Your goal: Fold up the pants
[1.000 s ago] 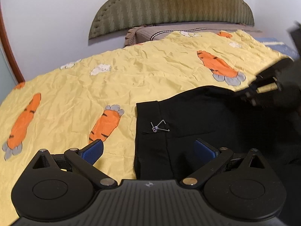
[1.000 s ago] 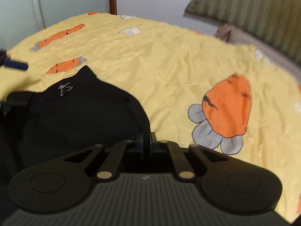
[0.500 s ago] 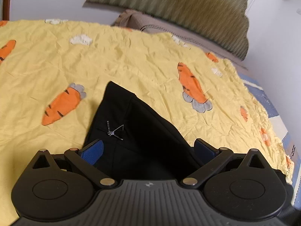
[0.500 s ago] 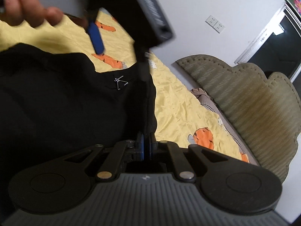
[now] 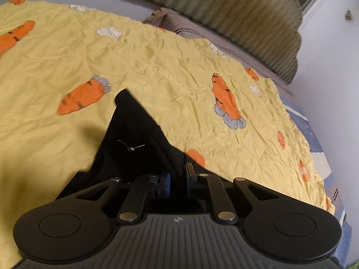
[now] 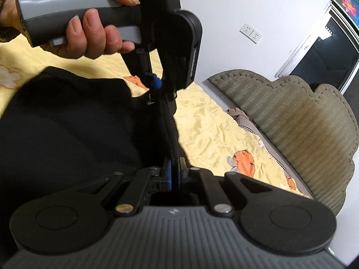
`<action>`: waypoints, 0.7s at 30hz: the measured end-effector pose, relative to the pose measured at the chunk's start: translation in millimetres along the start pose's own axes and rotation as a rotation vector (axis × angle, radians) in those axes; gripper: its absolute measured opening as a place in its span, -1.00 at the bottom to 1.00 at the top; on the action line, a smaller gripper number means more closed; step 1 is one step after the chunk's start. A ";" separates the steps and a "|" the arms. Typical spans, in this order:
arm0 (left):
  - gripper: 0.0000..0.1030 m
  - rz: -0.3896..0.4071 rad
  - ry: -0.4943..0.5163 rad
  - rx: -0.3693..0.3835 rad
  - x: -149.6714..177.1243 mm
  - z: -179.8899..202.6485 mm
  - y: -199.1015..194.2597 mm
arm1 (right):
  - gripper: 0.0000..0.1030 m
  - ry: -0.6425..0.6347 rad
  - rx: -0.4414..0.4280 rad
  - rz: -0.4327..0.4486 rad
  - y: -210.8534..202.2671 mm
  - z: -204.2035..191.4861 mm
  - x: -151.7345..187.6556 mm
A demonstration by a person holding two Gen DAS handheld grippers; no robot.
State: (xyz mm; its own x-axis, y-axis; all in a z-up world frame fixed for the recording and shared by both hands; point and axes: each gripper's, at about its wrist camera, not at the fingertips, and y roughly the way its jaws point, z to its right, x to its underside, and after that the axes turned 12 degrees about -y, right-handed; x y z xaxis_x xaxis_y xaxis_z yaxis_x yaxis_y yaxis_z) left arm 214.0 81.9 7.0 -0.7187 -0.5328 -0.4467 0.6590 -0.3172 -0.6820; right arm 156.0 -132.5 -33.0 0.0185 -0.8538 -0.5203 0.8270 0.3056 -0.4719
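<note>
The black pants (image 5: 132, 134) hang above the yellow carrot-print bedsheet (image 5: 157, 67), held up by their waistband edge. A small silver logo (image 5: 132, 146) shows on the cloth. My left gripper (image 5: 178, 174) is shut on the waistband. My right gripper (image 6: 175, 170) is shut on the same taut edge of the pants (image 6: 67, 134), a short way along. The right wrist view also shows the left gripper (image 6: 157, 83) with the hand (image 6: 89, 33) on its grey handle, just above the pants.
A green padded headboard (image 5: 224, 13) and a brown pillow (image 5: 186, 29) lie at the far end of the bed. The sheet's right edge (image 5: 314, 148) drops to a blue patterned cover. A white wall with sockets (image 6: 251, 32) and a dark window (image 6: 325, 51) are behind.
My left gripper has closed on the waistband; it was open half a second ago. Both grippers have lifted the pants off the bed, and the waistband edge is now taut between them.
</note>
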 end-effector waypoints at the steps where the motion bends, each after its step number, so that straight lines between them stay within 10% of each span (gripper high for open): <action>1: -0.77 0.008 0.004 0.004 5.1 -3.4 -7.9 | -0.88 -0.008 -0.001 0.001 -4.8 -4.8 -2.2; 21: -0.77 0.009 -0.065 -0.023 96.5 -91.5 -74.3 | -0.87 -0.061 -0.165 -0.043 -63.3 -96.6 -28.0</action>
State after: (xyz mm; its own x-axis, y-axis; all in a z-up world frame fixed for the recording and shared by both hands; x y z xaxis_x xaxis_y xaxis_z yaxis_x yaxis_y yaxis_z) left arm 75.4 125.9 -38.4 -0.6965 -0.5856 -0.4148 0.6595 -0.2945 -0.6916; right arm 48.8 -87.1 -57.3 0.0235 -0.8900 -0.4553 0.7246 0.3289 -0.6056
